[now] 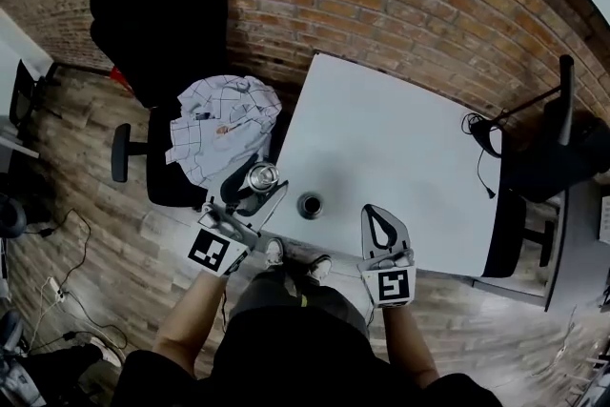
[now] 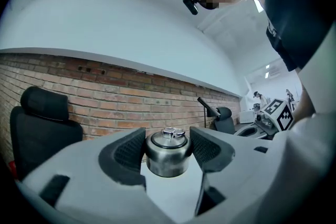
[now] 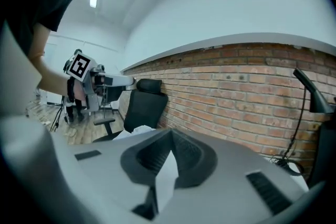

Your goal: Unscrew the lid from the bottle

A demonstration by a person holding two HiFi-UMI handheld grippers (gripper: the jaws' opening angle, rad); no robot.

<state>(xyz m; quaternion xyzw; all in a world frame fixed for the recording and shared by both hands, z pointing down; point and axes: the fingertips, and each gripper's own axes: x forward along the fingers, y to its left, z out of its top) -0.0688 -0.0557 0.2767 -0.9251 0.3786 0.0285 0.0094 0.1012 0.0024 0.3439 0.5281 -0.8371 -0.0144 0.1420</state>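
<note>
A steel bottle (image 1: 262,176) stands at the near left edge of the white table (image 1: 400,157). My left gripper (image 1: 259,191) is shut on it. In the left gripper view both pads press the sides of the bottle (image 2: 167,153), and its top shows a shiny inner stopper. A dark round lid (image 1: 310,204) sits alone on the table just right of the bottle. My right gripper (image 1: 376,213) hovers at the near edge, right of the lid, shut with nothing in it. The right gripper (image 3: 170,150) has its jaws pressed together in its own view.
An office chair (image 1: 133,152) with a checked cloth (image 1: 224,124) on it stands left of the table. A black stand (image 1: 564,95) and a cable (image 1: 477,124) are at the table's right side. A brick wall runs behind. The person's shoes (image 1: 276,251) are below the near edge.
</note>
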